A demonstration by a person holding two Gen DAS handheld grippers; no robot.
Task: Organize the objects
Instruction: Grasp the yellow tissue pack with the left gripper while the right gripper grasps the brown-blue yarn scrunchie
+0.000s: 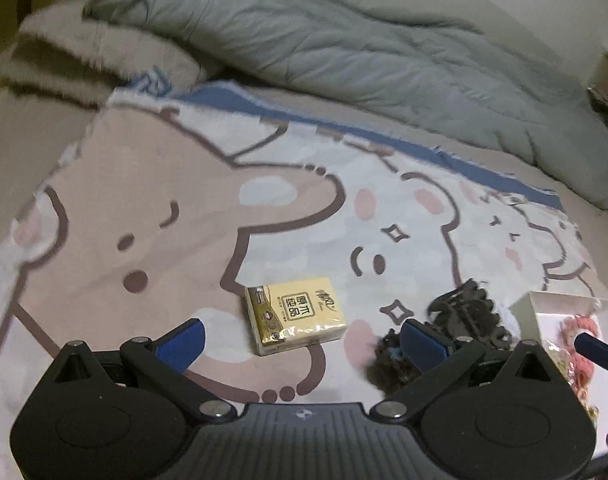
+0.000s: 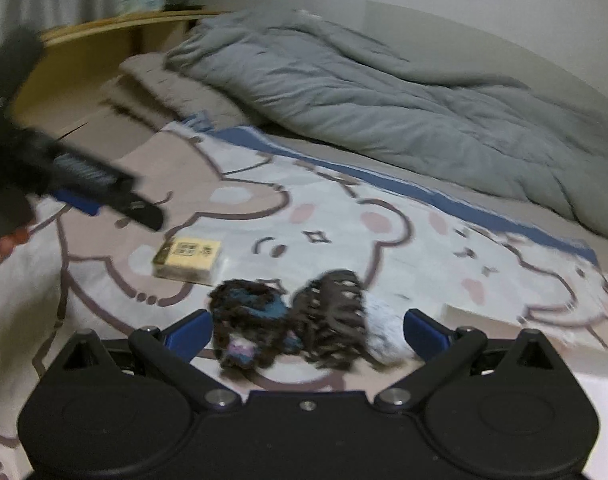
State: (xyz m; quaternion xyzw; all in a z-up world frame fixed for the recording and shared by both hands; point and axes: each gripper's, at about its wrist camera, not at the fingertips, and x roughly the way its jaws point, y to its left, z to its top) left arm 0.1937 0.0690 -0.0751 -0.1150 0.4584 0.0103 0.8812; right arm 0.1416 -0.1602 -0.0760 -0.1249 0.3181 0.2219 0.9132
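Observation:
A yellow tissue pack [image 1: 295, 318] lies on the cartoon bear blanket [image 1: 152, 200], just ahead of my open, empty left gripper [image 1: 304, 340]. It also shows in the right wrist view [image 2: 188, 258]. A dark hair claw clip [image 1: 465, 308] and a dark fuzzy scrunchie [image 1: 387, 364] lie to its right. In the right wrist view the scrunchie [image 2: 246, 320], the claw clip [image 2: 331, 316] and a pale fluffy piece [image 2: 385, 328] lie between the fingers of my open right gripper [image 2: 307, 330]. A white box [image 1: 539, 308] at the right holds a pink knitted item [image 1: 577, 340].
A rumpled grey-green duvet [image 1: 343, 48] covers the far side of the bed. A beige fuzzy pillow [image 1: 96, 52] lies at the far left by a wooden headboard [image 2: 104, 44]. The left gripper [image 2: 104, 196] reaches in from the left in the right wrist view.

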